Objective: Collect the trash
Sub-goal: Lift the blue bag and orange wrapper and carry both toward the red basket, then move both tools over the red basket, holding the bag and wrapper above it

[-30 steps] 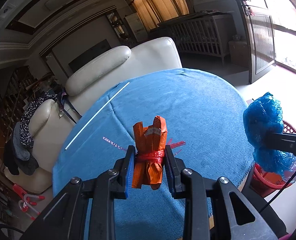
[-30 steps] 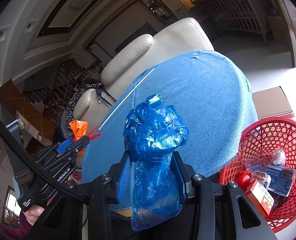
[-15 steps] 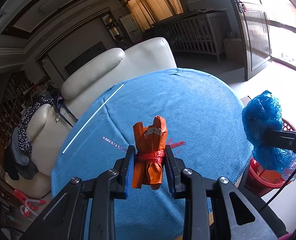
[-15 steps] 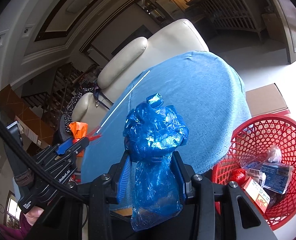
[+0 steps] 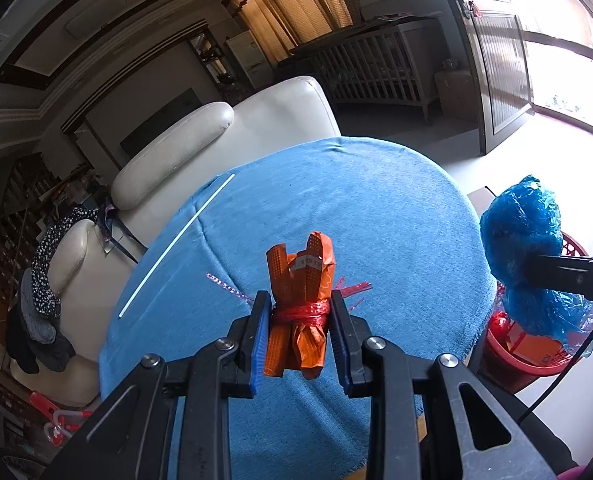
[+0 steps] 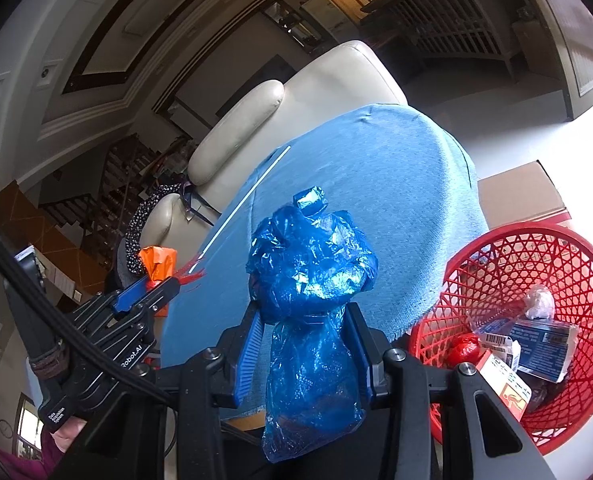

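Observation:
My left gripper [image 5: 299, 322] is shut on an orange wrapper bundle [image 5: 300, 280] tied with red string, held above the near edge of the round table with a blue cloth [image 5: 376, 208]. My right gripper [image 6: 302, 342] is shut on a crumpled blue plastic bag [image 6: 310, 280], held off the table's right edge beside a red mesh trash basket [image 6: 508, 256] with boxes and wrappers inside. The blue bag [image 5: 524, 240] and the basket [image 5: 512, 356] also show at right in the left wrist view. The orange bundle [image 6: 158, 260] shows at left in the right wrist view.
A long white stick [image 5: 176, 240] lies on the cloth's left side, with a thin pink strip [image 5: 226, 286] near it. A cream leather sofa [image 5: 224, 136] stands behind the table. A cardboard box [image 6: 516, 188] sits on the floor by the basket.
Both grippers keep their loads. The right gripper has drifted slightly, and the basket now shows lower and closer in its view. The left view has pulled back a little.

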Demonstrator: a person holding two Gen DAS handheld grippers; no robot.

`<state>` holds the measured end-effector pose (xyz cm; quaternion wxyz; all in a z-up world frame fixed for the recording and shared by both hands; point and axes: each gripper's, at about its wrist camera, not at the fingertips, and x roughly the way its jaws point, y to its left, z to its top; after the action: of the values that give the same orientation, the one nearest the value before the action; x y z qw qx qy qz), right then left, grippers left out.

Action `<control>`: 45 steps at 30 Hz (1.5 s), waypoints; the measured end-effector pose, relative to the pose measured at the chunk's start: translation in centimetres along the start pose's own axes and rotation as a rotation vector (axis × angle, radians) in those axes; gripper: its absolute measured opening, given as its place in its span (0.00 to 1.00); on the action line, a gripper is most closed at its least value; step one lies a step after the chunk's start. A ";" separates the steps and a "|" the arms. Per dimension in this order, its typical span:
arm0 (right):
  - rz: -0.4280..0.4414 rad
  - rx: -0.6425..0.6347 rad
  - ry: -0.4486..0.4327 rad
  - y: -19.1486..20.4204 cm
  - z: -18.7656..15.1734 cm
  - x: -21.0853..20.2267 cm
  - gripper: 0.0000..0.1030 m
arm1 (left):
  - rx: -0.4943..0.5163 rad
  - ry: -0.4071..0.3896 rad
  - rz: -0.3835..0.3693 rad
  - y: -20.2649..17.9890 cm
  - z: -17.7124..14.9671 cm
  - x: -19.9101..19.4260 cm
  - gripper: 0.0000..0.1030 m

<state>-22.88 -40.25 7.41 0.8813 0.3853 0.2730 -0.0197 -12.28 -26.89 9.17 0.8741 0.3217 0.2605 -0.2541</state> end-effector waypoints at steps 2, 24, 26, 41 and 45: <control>-0.003 0.004 -0.004 -0.1 0.0 -0.2 0.42 | 0.008 -0.002 0.000 -0.4 0.1 -0.1 0.29; -0.023 0.072 -0.036 -1.6 -0.4 -2.1 0.42 | 0.069 -0.012 -0.034 -3.2 1.1 -0.2 0.29; -0.025 0.075 -0.035 -1.9 -0.4 -2.1 0.42 | 0.073 -0.012 -0.038 -3.4 1.1 -0.2 0.29; -0.055 0.090 -0.049 -3.3 -0.6 -3.1 0.42 | 0.106 -0.018 -0.067 -4.4 1.4 -0.1 0.29; -0.064 0.098 -0.049 -3.7 -0.7 -3.3 0.42 | 0.116 -0.018 -0.076 -5.1 1.6 -0.1 0.29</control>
<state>-26.88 -42.93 6.20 0.8667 0.4185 0.2622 -0.0707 -14.96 -31.33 8.05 0.8459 0.3597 0.2496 -0.3045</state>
